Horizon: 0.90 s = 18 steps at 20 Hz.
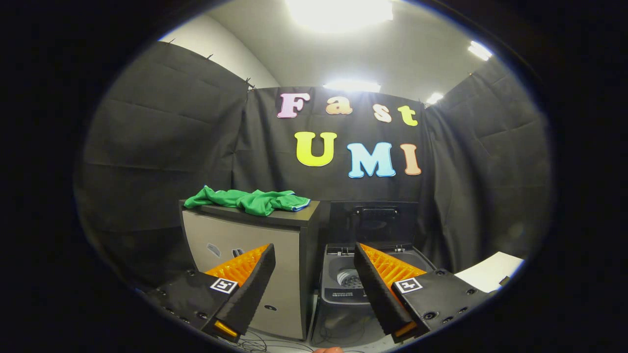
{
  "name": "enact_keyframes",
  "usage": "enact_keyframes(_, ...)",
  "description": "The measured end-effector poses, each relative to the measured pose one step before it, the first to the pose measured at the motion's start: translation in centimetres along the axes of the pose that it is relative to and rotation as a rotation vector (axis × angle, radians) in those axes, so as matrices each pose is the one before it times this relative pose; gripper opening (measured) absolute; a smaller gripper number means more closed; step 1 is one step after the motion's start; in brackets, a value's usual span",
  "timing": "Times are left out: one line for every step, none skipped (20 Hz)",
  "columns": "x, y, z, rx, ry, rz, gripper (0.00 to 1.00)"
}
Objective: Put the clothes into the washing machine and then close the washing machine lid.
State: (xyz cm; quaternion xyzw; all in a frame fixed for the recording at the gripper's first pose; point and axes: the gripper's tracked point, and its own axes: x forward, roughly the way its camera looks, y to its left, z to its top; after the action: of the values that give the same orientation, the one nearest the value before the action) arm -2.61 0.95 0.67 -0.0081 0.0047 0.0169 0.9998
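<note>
On the left, a crumpled green garment (250, 200) lies on top of a grey cabinet (245, 264), with one end hanging close to the cabinet's right edge. Just right of the cabinet and lower down stands the washing machine (343, 289), its lid (375, 220) raised upright at the far side and the drum open. The gripper (314, 252) hangs nearer, fingers spread wide and holding nothing, well short of both. A shallow pinch could let the loose cloth slide off, drop between cabinet and machine, or drape over the rim and jam the lid.
</note>
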Motion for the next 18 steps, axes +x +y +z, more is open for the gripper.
enact_keyframes(0.018, 0.042, 0.063, -0.00458, 0.00037, 0.00119, 1.00)
enact_keyframes(0.084, 0.018, 0.106, -0.00670, -0.00118, -0.00329, 1.00)
enact_keyframes(-0.114, 0.015, 0.156, -0.00319, -0.00238, -0.00063, 1.00)
enact_keyframes(-0.009, -0.091, 0.076, -0.00006, -0.00248, -0.00211, 1.00)
enact_keyframes(0.054, 0.006, -0.011, -0.00108, 0.00239, -0.00006, 1.00)
enact_keyframes(0.080, 0.038, -0.016, -0.00291, 0.00279, -0.00128, 1.00)
enact_keyframes(0.107, -0.003, 0.008, -0.00325, 0.00114, -0.00014, 1.00)
enact_keyframes(0.136, 0.052, 0.052, -0.00262, 0.00168, 0.00004, 1.00)
enact_keyframes(0.117, 0.017, 0.220, -0.00129, -0.00177, -0.00009, 1.00)
enact_keyframes(0.142, -0.003, 0.219, 0.00071, -0.00311, 0.00076, 1.00)
enact_keyframes(0.244, -0.061, 0.373, -0.00022, -0.00389, 0.00102, 1.00)
enact_keyframes(0.289, -0.148, 0.265, -0.00152, -0.00522, -0.00097, 1.00)
enact_keyframes(0.339, 0.032, 0.473, -0.00440, -0.00424, 0.00281, 1.00)
enact_keyframes(0.372, 0.018, 0.499, -0.00602, -0.00775, -0.00010, 1.00)
enact_keyframes(0.447, -0.091, 0.650, -0.00505, -0.00662, -0.00018, 1.00)
enact_keyframes(0.641, -0.110, 0.380, -0.00315, -0.00455, 0.00089, 1.00)
enact_keyframes(0.673, 0.081, 0.280, -0.00099, 0.00733, 0.00615, 1.00)
enact_keyframes(0.764, 0.195, -0.014, 0.00390, 0.01094, 0.01089, 1.00)
